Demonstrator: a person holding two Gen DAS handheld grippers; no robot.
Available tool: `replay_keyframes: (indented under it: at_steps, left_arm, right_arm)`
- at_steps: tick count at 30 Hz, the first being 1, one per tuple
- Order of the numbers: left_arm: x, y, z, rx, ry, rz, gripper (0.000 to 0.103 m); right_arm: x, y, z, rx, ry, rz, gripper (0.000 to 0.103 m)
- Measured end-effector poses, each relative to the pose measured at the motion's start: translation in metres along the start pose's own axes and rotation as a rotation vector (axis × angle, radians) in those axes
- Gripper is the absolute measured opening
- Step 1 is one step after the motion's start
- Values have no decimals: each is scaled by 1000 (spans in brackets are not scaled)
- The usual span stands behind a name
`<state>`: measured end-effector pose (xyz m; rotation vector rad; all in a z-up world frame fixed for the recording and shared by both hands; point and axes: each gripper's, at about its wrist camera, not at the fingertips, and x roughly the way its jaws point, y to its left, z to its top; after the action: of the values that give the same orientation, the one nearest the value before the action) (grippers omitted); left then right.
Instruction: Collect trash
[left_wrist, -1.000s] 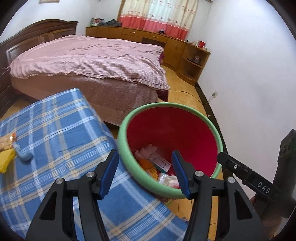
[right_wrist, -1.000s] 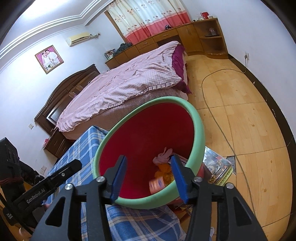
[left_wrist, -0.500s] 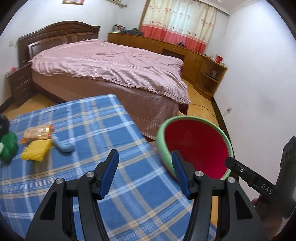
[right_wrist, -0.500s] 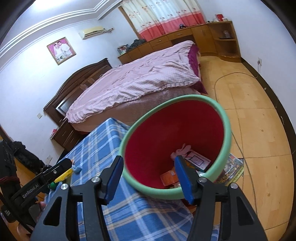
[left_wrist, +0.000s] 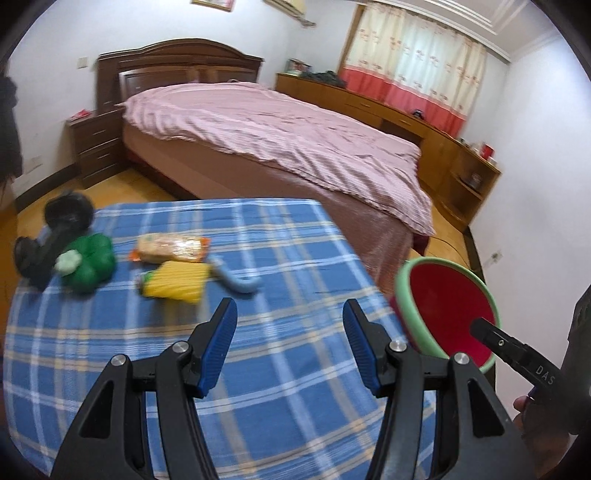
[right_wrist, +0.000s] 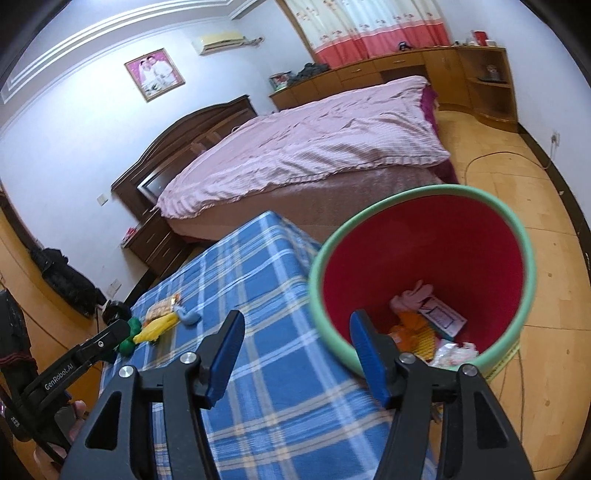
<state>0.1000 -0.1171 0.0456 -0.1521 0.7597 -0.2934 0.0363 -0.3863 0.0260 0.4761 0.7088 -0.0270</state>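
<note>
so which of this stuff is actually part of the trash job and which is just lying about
Job:
- snack wrapper
- red bin with green rim
- left gripper and right gripper, both open and empty

Just there, or unclear:
- yellow corn toy
- green toy
- black dumbbell
- bed

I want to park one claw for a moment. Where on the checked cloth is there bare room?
The near half of the blue checked cloth is bare, from the left claw across to the edge by the red bin. It is crowded at the far left: snack packet, yellow corn toy, blue piece, green toy, black object.
</note>
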Motion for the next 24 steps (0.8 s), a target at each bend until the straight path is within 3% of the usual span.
replay_keyframes:
  at_steps: [24]
  left_arm:
    - [-27, 129, -1, -176, -23, 207, 60]
  right_arm:
    - [55, 106, -11, -134, 115, 97, 66]
